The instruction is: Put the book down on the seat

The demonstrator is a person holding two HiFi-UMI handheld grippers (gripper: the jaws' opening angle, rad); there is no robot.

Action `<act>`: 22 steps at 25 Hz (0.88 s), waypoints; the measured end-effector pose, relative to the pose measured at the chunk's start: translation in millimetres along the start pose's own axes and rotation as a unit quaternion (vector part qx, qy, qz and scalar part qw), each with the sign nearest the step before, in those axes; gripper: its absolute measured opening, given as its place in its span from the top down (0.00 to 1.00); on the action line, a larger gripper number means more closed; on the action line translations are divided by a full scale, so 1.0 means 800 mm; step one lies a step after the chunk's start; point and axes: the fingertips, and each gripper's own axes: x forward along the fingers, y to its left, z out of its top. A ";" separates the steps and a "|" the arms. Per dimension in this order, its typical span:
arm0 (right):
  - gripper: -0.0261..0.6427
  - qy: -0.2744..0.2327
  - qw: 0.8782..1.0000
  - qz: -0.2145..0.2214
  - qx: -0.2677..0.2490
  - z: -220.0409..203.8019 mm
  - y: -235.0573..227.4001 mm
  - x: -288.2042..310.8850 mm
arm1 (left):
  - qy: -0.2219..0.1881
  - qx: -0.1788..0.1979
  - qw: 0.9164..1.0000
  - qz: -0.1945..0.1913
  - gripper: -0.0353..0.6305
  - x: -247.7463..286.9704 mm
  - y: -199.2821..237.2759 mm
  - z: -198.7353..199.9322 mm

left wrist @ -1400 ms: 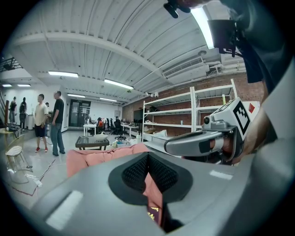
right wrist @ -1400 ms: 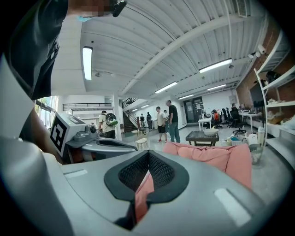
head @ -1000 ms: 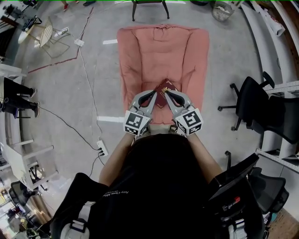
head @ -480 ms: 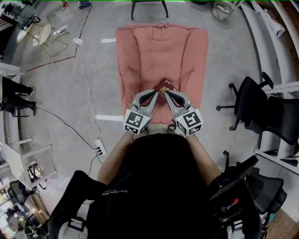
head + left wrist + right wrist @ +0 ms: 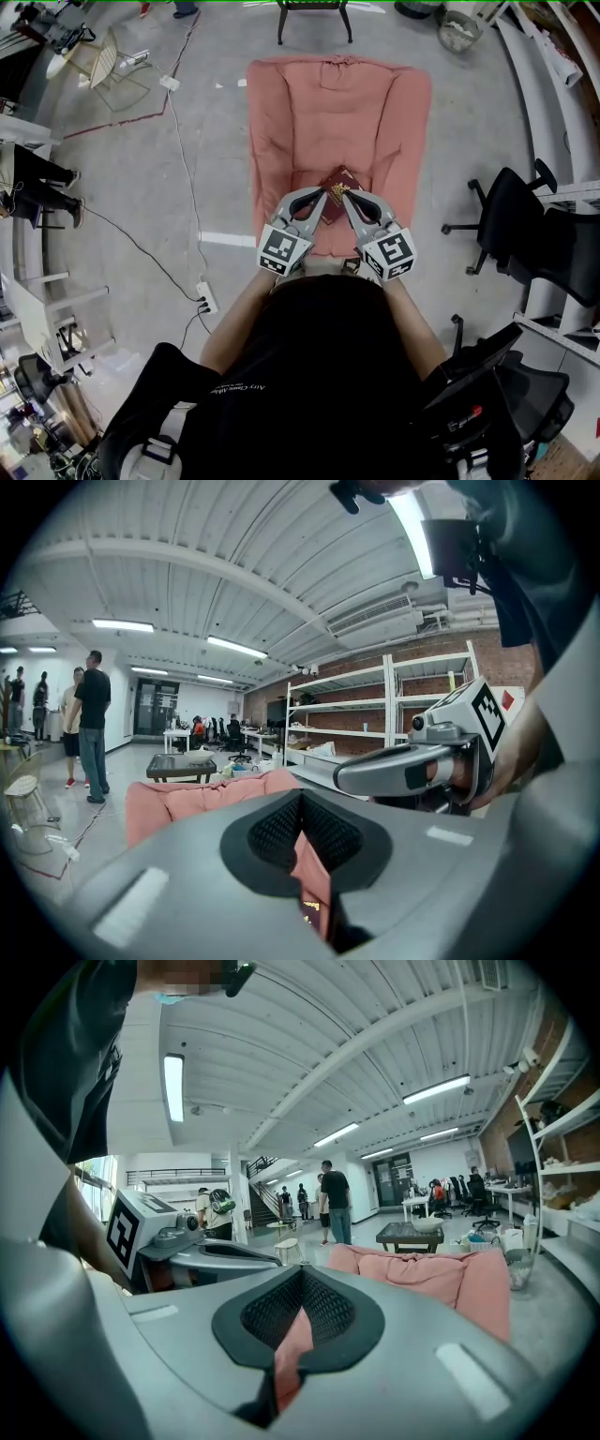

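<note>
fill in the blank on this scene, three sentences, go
The left gripper and the right gripper are both shut on a dark red ___.
They hold it above the seat of a ___ armchair.
At the head view's right, beside the armchair, stands a ___ office chair.
Missing words: book; pink; black.

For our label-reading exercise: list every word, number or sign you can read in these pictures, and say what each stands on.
No text can be read for certain.
White print on the person's black shirt: too small and upside down to read.
Gold print on the book cover: too small to read.
Square markers on the two cubes: patterns, no words.
</note>
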 end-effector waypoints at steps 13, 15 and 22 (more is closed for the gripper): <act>0.94 -0.007 1.000 0.018 -0.004 0.002 -0.007 -0.009 | 0.006 0.000 1.000 0.001 0.95 0.012 -0.014 -0.003; 0.94 -0.008 1.000 0.016 -0.002 0.001 -0.012 -0.013 | 0.009 0.001 1.000 0.002 0.95 0.015 -0.018 -0.004; 0.94 -0.013 1.000 0.023 0.003 -0.002 -0.023 -0.022 | 0.015 0.005 1.000 0.005 0.95 0.025 -0.029 -0.005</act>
